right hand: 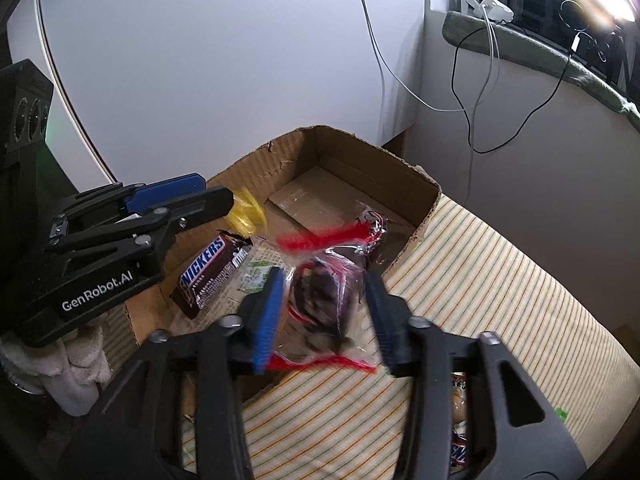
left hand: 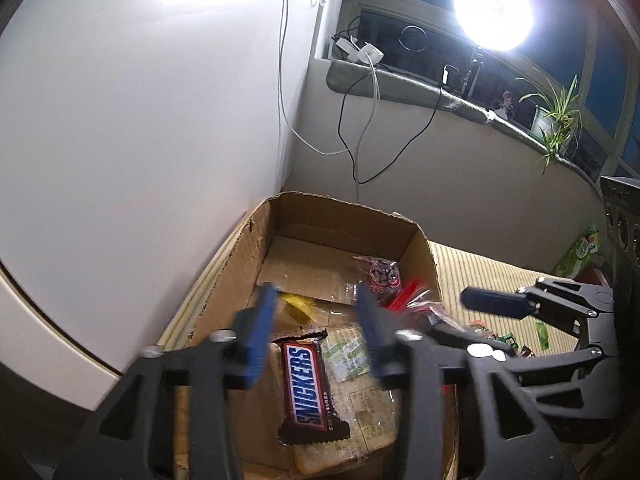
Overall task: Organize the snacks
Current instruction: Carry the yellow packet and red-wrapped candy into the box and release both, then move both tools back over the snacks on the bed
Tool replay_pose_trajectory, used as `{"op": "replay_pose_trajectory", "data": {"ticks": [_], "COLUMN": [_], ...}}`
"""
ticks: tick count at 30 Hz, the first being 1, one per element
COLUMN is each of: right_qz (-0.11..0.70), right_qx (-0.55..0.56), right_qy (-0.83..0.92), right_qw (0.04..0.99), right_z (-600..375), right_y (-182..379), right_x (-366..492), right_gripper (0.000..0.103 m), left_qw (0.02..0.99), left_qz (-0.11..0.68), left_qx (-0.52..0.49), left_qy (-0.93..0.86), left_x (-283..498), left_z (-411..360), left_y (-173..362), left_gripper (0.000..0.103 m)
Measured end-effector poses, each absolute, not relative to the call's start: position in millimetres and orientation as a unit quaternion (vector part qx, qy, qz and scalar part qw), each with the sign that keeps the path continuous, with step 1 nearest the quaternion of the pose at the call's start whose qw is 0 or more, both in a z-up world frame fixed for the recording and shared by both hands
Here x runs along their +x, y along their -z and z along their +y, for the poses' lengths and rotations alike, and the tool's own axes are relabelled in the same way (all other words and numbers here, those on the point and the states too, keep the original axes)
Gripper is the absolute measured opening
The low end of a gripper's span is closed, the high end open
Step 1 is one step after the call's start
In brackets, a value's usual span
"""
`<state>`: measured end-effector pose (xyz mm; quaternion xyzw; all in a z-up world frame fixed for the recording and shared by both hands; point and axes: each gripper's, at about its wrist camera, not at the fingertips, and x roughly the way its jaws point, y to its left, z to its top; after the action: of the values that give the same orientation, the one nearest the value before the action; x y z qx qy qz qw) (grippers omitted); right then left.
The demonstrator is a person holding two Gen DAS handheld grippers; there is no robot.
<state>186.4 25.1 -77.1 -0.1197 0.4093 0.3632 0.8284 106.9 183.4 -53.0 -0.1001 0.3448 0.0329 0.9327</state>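
A torn cardboard box [left hand: 348,204] [right hand: 360,144] holds several snacks. My left gripper [left hand: 316,336] [right hand: 214,191] hangs open over it. Below its blue pads a Snickers bar [left hand: 308,380] [right hand: 212,268] lies free on a clear bag with a green label [left hand: 348,356]. My right gripper [right hand: 324,316] [left hand: 452,310] is open above the box's near right corner. A clear packet with red edges and dark contents [right hand: 320,304] sits blurred between its pads, which do not press on it. Deeper in the box are a yellow wrapper [left hand: 296,304] [right hand: 248,208] and another red-edged packet [left hand: 382,274] [right hand: 372,228].
The box stands on a striped mat [left hand: 480,268] [right hand: 500,280] against a white wall. Loose snacks [left hand: 512,340] [right hand: 460,400] lie on the mat to the right, with a green packet [left hand: 580,252] farther back. Cables hang from the windowsill [left hand: 400,80].
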Motion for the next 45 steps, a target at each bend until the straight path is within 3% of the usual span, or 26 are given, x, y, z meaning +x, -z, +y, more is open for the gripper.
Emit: {"op": "replay_pose_trajectory", "data": {"ticks": [1, 2, 16, 30, 45], "right_qz": [0.407, 0.403, 0.395, 0.387, 0.435], "right_qx": [-0.118, -0.116, -0.108, -0.09, -0.071], "right_qy": [-0.364, -0.362, -0.353, -0.299, -0.227], "right_qw": [0.83, 0.833, 0.841, 0.868, 0.869], "right_z": [24.7, 24.2, 1.4, -92.2, -198.7], "right_y": [76.0, 74.4, 62.7, 47.6, 91.2], "right_x": [186.2, 185.7, 172.9, 159.7, 150.1], "right_gripper": [0.063, 0.064, 0.064, 0.064, 0.064], "left_qw": [0.933, 0.934, 0.938, 0.94, 0.923], "left_qz": [0.343, 0.342, 0.327, 0.323, 0.361], "left_qx": [-0.1, -0.101, -0.106, -0.108, -0.087], "left_qy": [-0.034, -0.036, -0.032, 0.027, 0.101], "left_x": [106.2, 105.6, 88.3, 68.1, 75.8], "left_z": [183.8, 184.5, 173.3, 115.8, 43.2], "left_y": [52.4, 51.5, 39.4, 35.6, 56.7], "left_gripper": [0.048, 0.048, 0.048, 0.048, 0.048]}}
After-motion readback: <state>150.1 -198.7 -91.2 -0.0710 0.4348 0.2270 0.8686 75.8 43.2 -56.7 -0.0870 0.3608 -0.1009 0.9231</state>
